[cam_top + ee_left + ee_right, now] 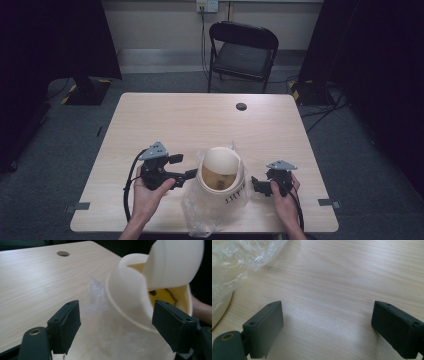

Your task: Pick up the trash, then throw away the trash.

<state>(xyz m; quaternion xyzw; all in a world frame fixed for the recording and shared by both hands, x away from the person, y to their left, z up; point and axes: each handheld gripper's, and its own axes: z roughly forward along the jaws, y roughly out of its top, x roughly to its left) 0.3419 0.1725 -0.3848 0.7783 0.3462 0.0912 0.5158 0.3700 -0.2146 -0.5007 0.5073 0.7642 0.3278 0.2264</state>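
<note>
Jaws spread on both: left gripper gaping just left of the cream paper cup, clasping nothing; right gripper gaping over bare desk, near the cup's right. Cup tilted inside a clear plastic bag, at the desk's near middle.

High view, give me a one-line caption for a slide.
Two open hand-held grippers, left and right, flank a cream bucket in clear plastic.
</note>
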